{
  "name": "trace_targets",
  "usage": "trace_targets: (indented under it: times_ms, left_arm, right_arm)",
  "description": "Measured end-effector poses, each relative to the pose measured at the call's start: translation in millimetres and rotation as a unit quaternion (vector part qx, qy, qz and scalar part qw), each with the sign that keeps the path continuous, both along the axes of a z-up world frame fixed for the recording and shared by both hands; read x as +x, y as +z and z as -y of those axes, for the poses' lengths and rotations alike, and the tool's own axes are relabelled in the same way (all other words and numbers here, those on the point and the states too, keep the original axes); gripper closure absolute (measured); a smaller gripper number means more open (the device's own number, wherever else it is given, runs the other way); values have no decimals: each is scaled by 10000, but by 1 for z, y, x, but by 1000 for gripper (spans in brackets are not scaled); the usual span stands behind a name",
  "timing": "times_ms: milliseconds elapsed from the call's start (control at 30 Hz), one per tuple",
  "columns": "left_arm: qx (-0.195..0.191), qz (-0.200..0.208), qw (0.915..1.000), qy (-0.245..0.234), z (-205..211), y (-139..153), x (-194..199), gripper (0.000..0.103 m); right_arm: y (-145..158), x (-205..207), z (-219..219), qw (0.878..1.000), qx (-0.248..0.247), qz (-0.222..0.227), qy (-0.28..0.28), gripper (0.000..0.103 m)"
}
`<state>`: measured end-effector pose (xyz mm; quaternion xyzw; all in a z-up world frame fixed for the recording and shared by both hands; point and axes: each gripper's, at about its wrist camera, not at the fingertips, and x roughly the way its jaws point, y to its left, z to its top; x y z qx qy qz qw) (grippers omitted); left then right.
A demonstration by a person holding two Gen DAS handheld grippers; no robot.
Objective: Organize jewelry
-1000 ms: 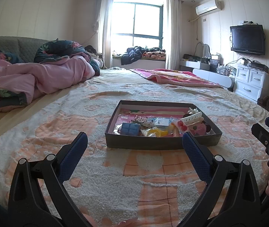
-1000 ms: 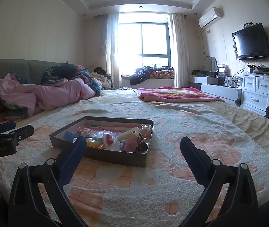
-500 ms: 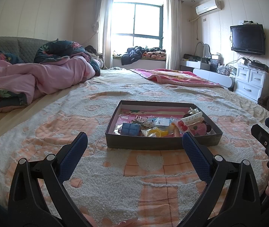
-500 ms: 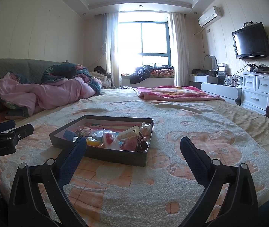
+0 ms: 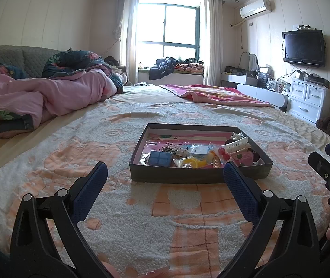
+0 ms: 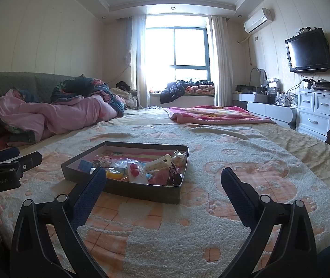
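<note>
Item: shallow dark tray [image 5: 197, 177], centre of the left wrist frame, left of centre in the right wrist frame [image 6: 141, 191], resting on the fleecy bedspread [image 5: 141, 220].

Contents: loose jewelry and hair pieces, among them a blue square case [image 5: 160, 158], a white claw clip [image 5: 236, 144], yellow rings [image 5: 192, 162] and red beads [image 5: 222, 151]. Judged light, small, some slippery or bagged; best pinched singly at a stiff edge, the clip by its spine.

Left gripper [image 5: 165, 180]: spread wide, empty, short of the tray.

Right gripper [image 6: 163, 183]: spread wide, empty.

Change from the earlier frames: none discernible; both tools hold position.
</note>
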<state>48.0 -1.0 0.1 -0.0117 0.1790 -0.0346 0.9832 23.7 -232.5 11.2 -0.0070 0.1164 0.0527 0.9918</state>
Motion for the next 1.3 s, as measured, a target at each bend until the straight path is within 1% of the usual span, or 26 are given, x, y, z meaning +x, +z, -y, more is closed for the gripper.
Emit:
trace_targets:
  times_ms: [1133,1300]
  left_arm:
    - [4,-5,10000,2,1,0,0,11]
    - [-16,-106,9999,37,-3,-2,4,11]
  right_arm:
    - [-2,0,-5,10000,-69,-18,12,7]
    - [-3,0,-4,10000,-58,-44,11,6]
